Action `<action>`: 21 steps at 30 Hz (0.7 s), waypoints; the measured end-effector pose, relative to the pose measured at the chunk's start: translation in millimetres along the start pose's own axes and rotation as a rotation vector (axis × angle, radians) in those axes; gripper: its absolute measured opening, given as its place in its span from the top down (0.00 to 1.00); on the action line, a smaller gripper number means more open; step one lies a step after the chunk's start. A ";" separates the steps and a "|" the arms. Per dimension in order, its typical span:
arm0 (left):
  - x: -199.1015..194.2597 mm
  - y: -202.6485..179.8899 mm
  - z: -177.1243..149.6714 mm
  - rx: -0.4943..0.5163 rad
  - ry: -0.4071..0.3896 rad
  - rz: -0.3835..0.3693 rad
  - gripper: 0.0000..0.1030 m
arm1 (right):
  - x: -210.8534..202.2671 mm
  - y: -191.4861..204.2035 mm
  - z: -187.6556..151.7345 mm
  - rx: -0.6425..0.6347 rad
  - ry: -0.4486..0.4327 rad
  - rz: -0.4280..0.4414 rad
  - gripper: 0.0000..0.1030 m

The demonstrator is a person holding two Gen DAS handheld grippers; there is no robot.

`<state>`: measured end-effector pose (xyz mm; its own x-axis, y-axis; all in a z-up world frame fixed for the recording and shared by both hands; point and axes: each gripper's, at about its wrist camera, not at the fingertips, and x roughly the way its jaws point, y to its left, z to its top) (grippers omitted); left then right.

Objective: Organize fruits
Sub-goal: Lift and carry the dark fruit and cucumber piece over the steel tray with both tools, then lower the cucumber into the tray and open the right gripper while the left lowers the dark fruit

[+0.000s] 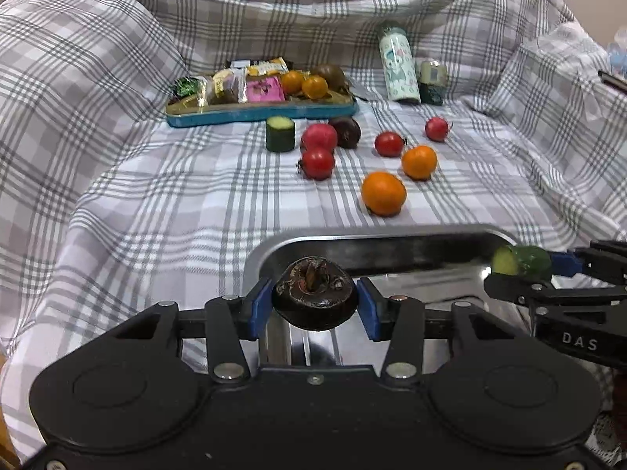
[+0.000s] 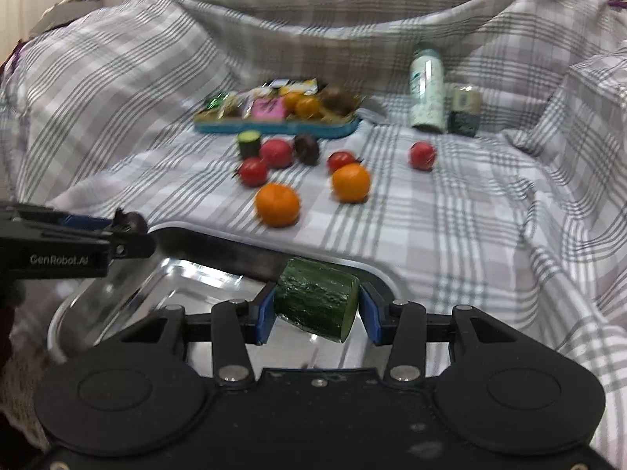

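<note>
Left tool (image 1: 315, 300) gripped a dark fruit (image 1: 313, 293); right tool (image 2: 315, 307) clamped a cucumber chunk (image 2: 317, 297), tilted. Both hung over the steel tray (image 1: 392, 237). Risk: the tilted chunk could slip out; the round fruit could roll once released.

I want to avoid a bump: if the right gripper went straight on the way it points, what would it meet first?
Probably the far rim of the steel tray, just beyond the cucumber piece held by the right gripper; depth is unclear.
</note>
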<state>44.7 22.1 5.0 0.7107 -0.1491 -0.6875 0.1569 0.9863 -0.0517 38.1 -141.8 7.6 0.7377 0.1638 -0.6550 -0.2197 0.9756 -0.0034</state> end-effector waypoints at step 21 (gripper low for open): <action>10.2 -6.4 -2.6 0.030 0.047 -0.014 0.47 | 16.4 9.1 -7.9 -0.066 0.055 -0.020 0.55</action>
<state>49.1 14.5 -3.5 0.6755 -0.1583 -0.7201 0.1870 0.9815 -0.0403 43.1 -131.4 -9.1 0.7067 0.1343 -0.6946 -0.2481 0.9665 -0.0655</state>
